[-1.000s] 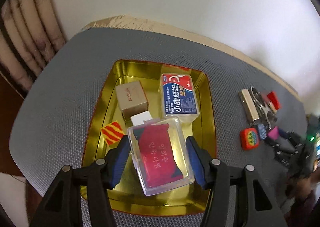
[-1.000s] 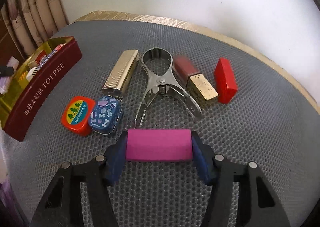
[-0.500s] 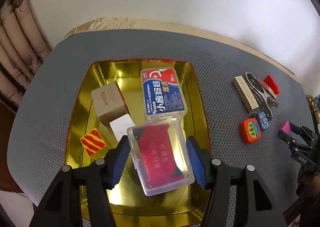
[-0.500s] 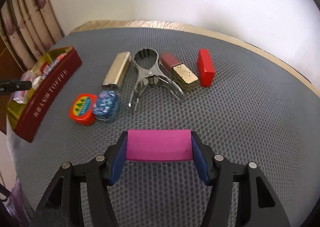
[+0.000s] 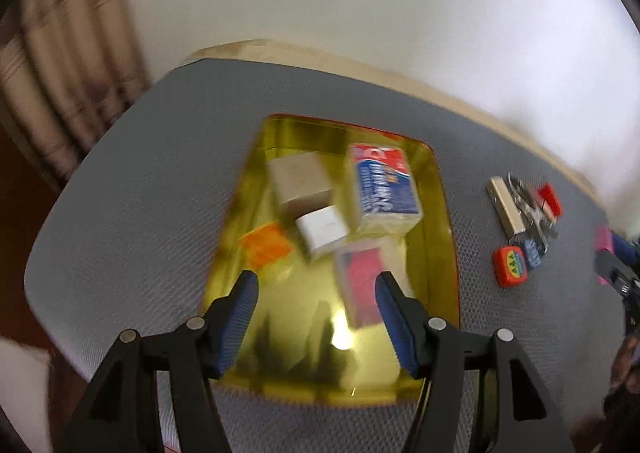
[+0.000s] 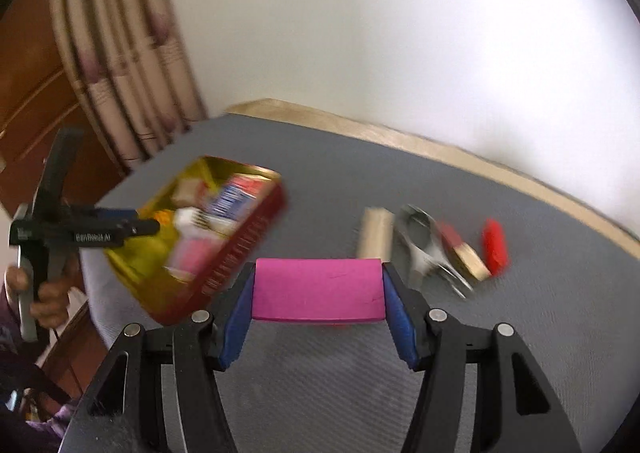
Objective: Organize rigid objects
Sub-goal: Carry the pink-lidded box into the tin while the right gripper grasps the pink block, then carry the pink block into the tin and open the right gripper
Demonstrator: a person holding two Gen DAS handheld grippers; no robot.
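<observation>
A gold-lined tin (image 5: pixel 446 237) with a red outside (image 6: pixel 244 249) sits on the grey mat. My left gripper (image 5: pixel 316 293) hangs over its near end with the jaws opening. A clear case with a red insert (image 5: pixel 360 285) lies on the tin floor beside the right pad, and neither pad presses on it. My right gripper (image 6: pixel 316 293) is shut on a magenta block (image 6: pixel 316 289), held above the mat to the right of the tin. In the left wrist view that block (image 5: pixel 602 239) shows at the far right edge.
The tin also holds a brown box (image 5: pixel 300 183), a white cube (image 5: pixel 322 229), an orange striped piece (image 5: pixel 266 245) and a blue-and-red packet (image 5: pixel 384 185). On the mat lie a gold lighter (image 6: pixel 376 233), a metal clamp (image 6: pixel 424 249), a lipstick (image 6: pixel 464 249), a red block (image 6: pixel 494 249) and an orange case (image 5: pixel 510 267).
The left gripper has let go of the clear case, which now lies in the tin, and its jaws stand wider. The right gripper has risen with the magenta block and swung toward the tin.
</observation>
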